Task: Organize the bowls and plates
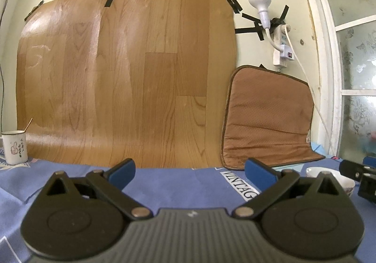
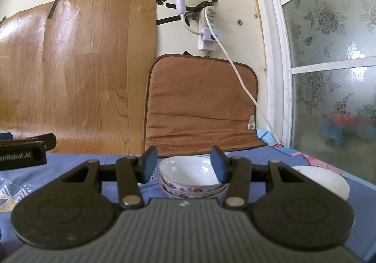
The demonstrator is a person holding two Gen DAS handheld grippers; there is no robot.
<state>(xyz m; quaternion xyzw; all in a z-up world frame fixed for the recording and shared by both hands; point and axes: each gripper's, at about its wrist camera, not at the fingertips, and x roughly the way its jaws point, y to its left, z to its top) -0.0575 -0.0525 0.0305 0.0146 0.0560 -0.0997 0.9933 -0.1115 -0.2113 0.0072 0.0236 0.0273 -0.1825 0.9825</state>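
A stack of white bowls with red flower print (image 2: 191,178) sits on the blue cloth, right in front of my right gripper (image 2: 184,165). The right gripper is open, its blue pads either side of the top bowl's rim, not touching it. A white plate (image 2: 325,182) lies to the right of the bowls. My left gripper (image 1: 190,175) is open and empty above the blue cloth. In the left wrist view the bowls (image 1: 345,184) show at the far right, partly hidden behind the gripper's linkage, with the right gripper (image 1: 358,175) beside them.
A white enamel mug (image 1: 14,146) stands at the far left by the wall. A wood-pattern sheet (image 1: 127,75) and a brown cushion (image 2: 199,103) lean against the wall. A power strip and bulb (image 2: 206,28) hang above. A frosted window (image 2: 333,51) is at right.
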